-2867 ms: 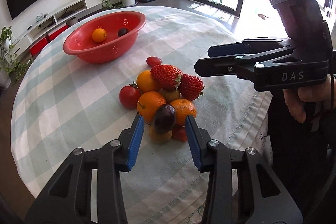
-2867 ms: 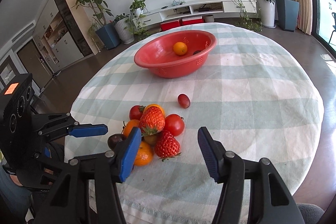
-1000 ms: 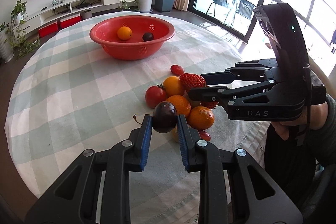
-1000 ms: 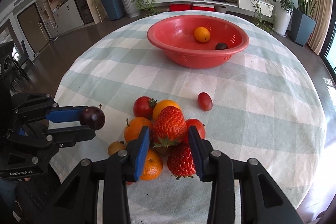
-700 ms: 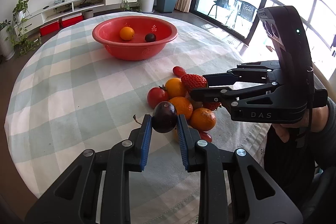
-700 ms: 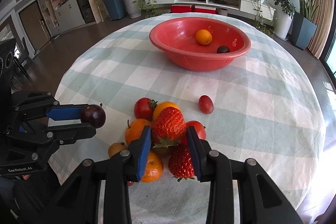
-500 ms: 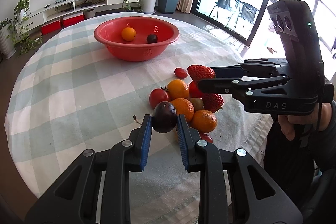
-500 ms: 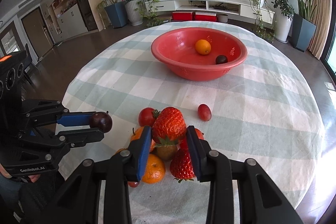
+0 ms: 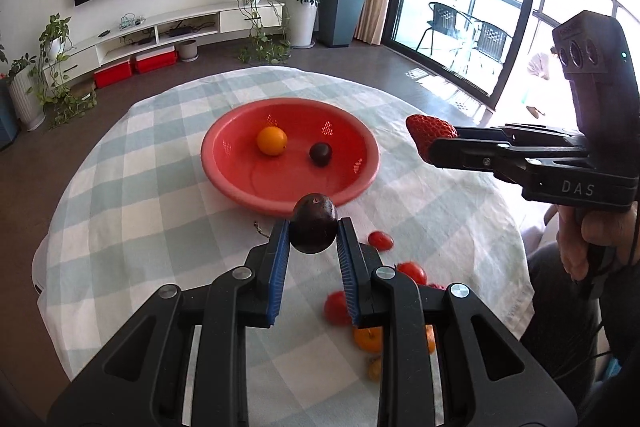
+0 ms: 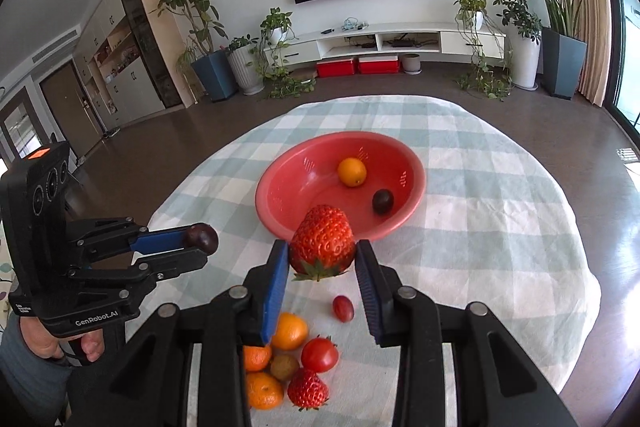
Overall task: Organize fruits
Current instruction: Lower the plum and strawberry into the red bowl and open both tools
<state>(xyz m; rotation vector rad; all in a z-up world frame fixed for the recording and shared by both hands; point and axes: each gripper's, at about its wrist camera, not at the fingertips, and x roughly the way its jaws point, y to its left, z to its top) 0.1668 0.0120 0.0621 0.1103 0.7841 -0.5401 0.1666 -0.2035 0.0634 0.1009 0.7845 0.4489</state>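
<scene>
The landmark is the red bowl [image 10: 340,183], which sits on the far half of the checked tablecloth [image 10: 500,227].

To the left of the bowl, the left gripper [image 9: 313,241] pinches a dark plum [image 9: 314,229] between its blue pads, held clear above the cloth just short of the bowl's near rim. The fruit is probably kept high so that it can pass over the rim and drop inside.

To the right of it, the right gripper [image 10: 322,263] clamps a large strawberry [image 10: 323,241] in the same way, leaf end toward the camera, also raised in front of the near rim. Judging by the task, both fruits are on their way into the bowl at once, one per hand.

Inside the bowl lie two fruits: one orange [image 10: 352,171] on the left and one dark plum [image 10: 383,201] to its right, near each other but apart.

On the near side of the bowl, under the grippers, the rest waits on the cloth. The right wrist view shows:
- three oranges
- one round tomato [image 10: 319,355]
- one small oblong red fruit [image 10: 343,308], lying alone closest to the bowl
- one brownish fruit [image 10: 285,367]
- one strawberry [image 10: 308,393]

More may be hidden behind the gripper bodies. That makes seven fruits visible on the cloth, two carried and two in the bowl.
</scene>
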